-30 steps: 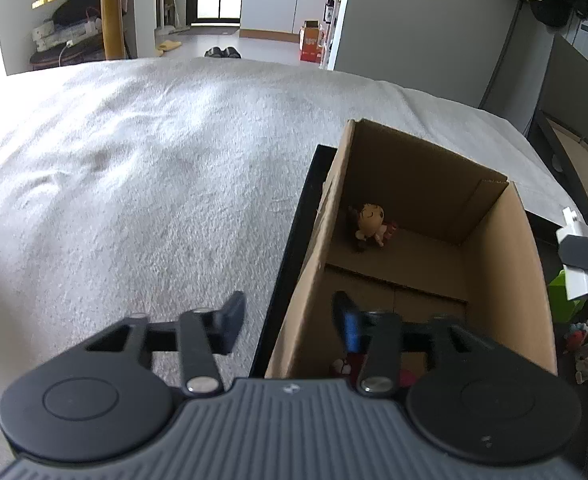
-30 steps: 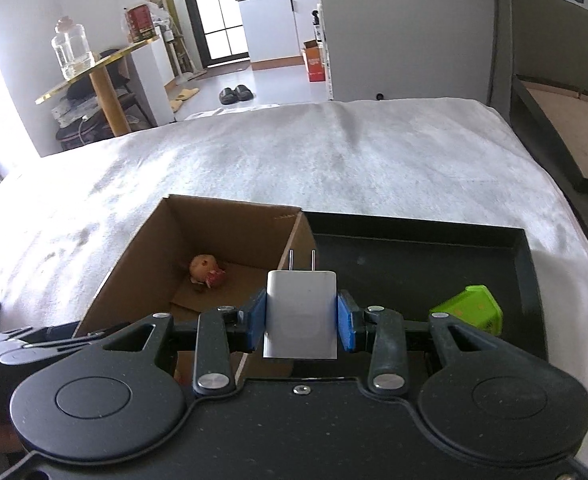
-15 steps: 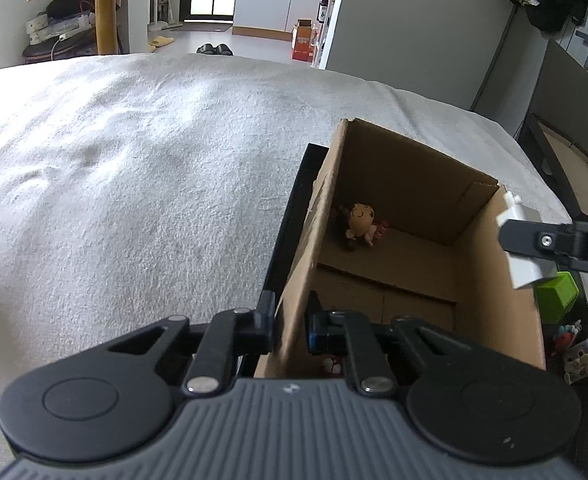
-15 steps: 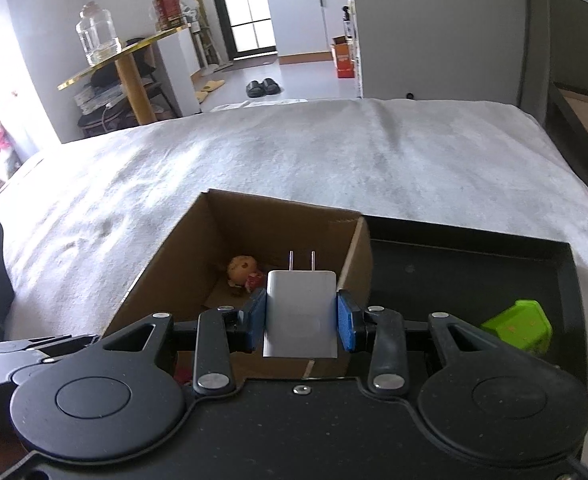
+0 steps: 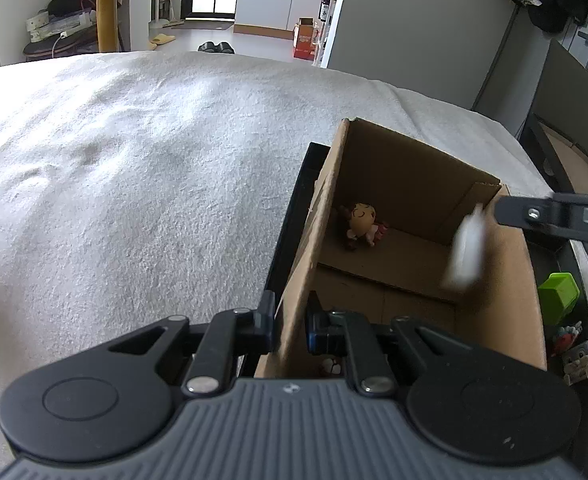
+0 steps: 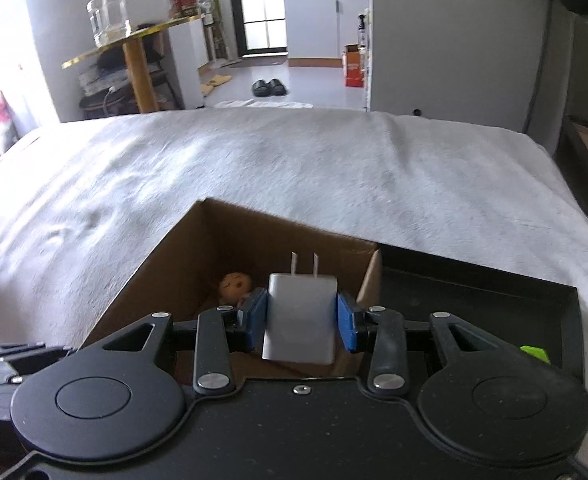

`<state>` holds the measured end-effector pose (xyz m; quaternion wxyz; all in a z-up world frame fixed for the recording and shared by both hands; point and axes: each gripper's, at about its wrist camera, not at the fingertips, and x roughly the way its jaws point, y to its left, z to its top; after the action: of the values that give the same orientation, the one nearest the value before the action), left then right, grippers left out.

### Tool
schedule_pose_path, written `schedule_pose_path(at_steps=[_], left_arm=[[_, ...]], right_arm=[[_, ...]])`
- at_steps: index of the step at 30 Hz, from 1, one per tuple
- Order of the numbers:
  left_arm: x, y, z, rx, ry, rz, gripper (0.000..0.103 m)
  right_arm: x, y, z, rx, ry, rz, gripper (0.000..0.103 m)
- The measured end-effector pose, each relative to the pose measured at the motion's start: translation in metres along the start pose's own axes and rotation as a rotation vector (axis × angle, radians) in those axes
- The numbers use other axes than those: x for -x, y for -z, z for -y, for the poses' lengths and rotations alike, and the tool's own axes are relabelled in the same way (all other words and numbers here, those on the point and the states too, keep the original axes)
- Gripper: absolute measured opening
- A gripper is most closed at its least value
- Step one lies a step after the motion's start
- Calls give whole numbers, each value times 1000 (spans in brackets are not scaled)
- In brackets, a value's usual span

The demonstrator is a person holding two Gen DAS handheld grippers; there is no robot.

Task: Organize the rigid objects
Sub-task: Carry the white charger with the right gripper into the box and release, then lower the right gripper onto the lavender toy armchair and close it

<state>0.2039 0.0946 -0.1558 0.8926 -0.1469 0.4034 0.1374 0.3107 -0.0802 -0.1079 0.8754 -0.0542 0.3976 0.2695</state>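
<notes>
Jaws of my left gripper (image 5: 290,326) are clamping the cardboard box (image 5: 393,184) wall; my right gripper (image 6: 299,320) is gripping the white charger (image 6: 299,316) over it.

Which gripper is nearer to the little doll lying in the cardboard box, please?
Right. The right gripper, shut on the white charger, hangs over the cardboard box just short of the doll. The left gripper clamps the box's near wall, farther off.
</notes>
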Motion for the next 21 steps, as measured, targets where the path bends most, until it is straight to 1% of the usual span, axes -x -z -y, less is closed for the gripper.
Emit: schedule_pose_path(at_steps=[3, 6, 8, 11, 14, 18, 21], left_arm=[[1, 1, 2, -10, -7, 4, 14], [0, 2, 2, -7, -12, -4, 15], [1, 2, 3, -7, -14, -6, 15], [3, 2, 5, -15, -22, -2, 17], [6, 2, 7, -24, -26, 4, 18], [9, 1, 8, -23, -26, 2, 20], [10, 2, 10, -33, -34, 3, 25]], right_arm=[[10, 5, 7, -22, 5, -2, 40], [23, 14, 18, -50, 19, -3, 46], [30, 19, 28, -71, 37, -4, 54], [38, 31, 42, -92, 70, -19, 59], [43, 43, 60, -130, 110, -40, 59], [52, 58, 78, -177, 143, -56, 59], [58, 68, 89, -202, 167, -70, 59]])
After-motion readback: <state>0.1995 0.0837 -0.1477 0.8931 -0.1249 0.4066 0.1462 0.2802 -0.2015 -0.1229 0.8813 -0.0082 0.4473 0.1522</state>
